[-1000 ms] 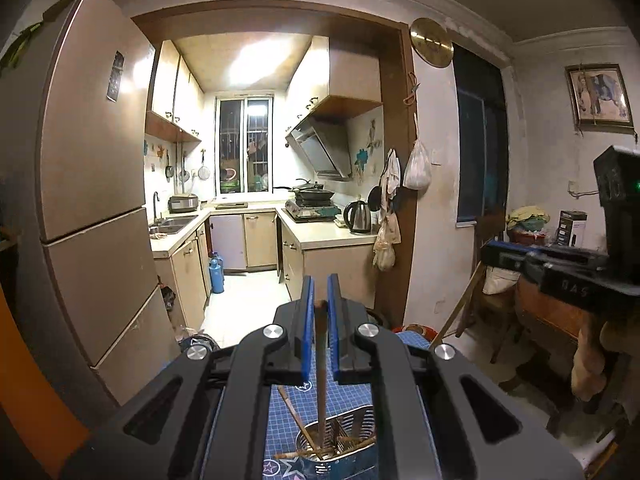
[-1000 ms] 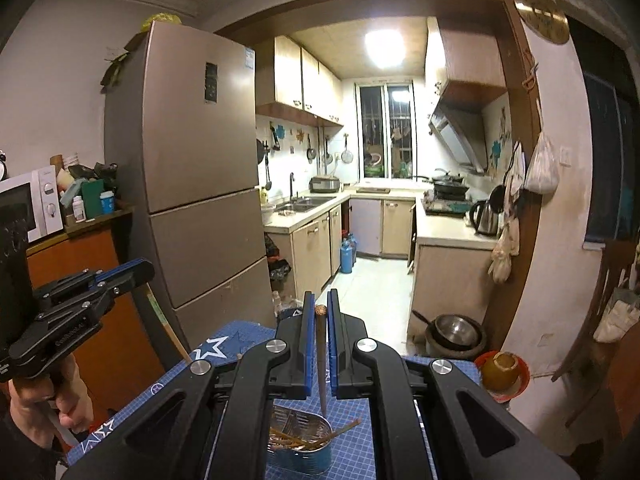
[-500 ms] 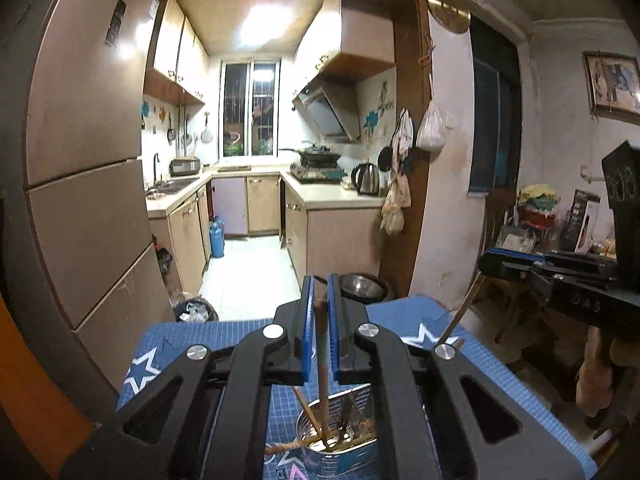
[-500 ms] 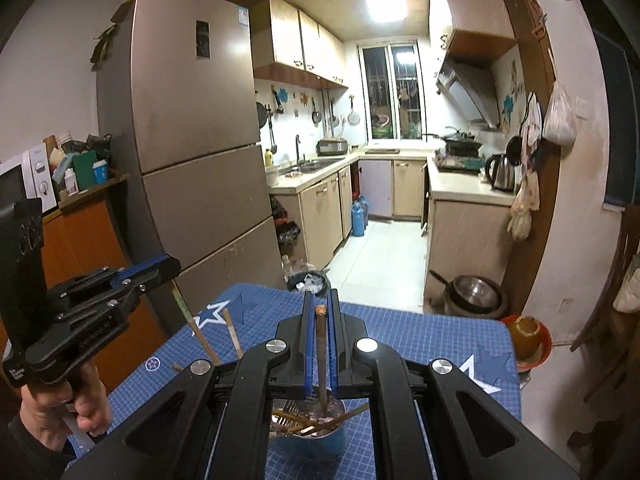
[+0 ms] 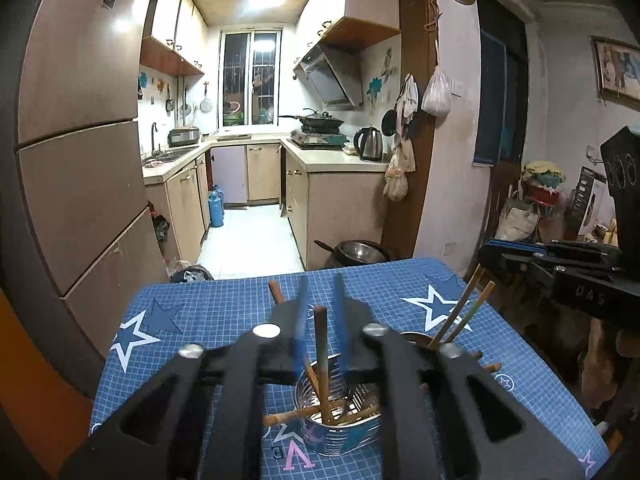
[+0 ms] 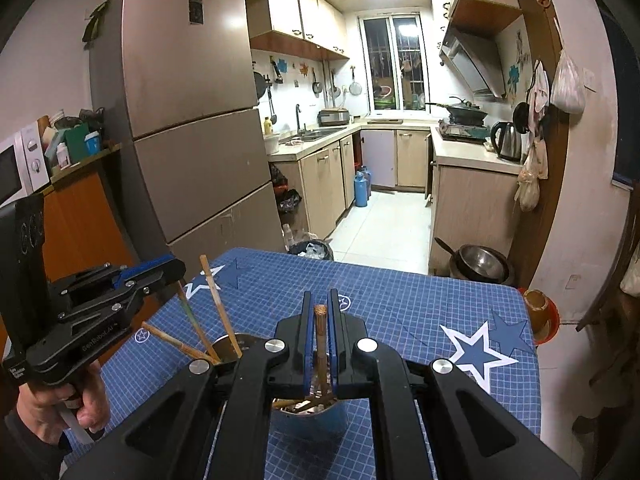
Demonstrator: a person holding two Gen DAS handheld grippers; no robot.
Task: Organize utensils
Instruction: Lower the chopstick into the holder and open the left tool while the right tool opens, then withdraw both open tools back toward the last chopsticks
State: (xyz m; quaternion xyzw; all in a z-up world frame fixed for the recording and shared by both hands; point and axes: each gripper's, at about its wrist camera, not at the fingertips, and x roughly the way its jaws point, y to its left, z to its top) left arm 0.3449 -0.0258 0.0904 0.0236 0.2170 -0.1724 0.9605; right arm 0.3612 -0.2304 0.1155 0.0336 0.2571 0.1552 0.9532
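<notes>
My left gripper (image 5: 319,312) has opened: a wooden chopstick (image 5: 321,356) stands free in the gap between its blurred blue pads, its lower end in a shiny metal can (image 5: 340,424) holding several chopsticks. My right gripper (image 6: 319,320) is shut on another wooden chopstick (image 6: 320,336), upright over a blue-sided can (image 6: 308,420) with sticks inside. A second holder (image 6: 234,346) to the left holds three slanted chopsticks. Each gripper shows in the other's view: the right one (image 5: 560,268) and the left one (image 6: 100,304).
Both cans stand on a table with a blue star-patterned grid mat (image 6: 420,312). One loose chopstick (image 5: 275,292) lies on the mat beyond the left gripper. A fridge (image 6: 192,120) stands at left. A metal bowl (image 6: 482,264) sits on the floor beyond the table.
Both grippers tilted down toward the table. The left gripper's jaws spread apart and let go of its chopstick, which now stands in the can. The right gripper stays clamped on its stick.
</notes>
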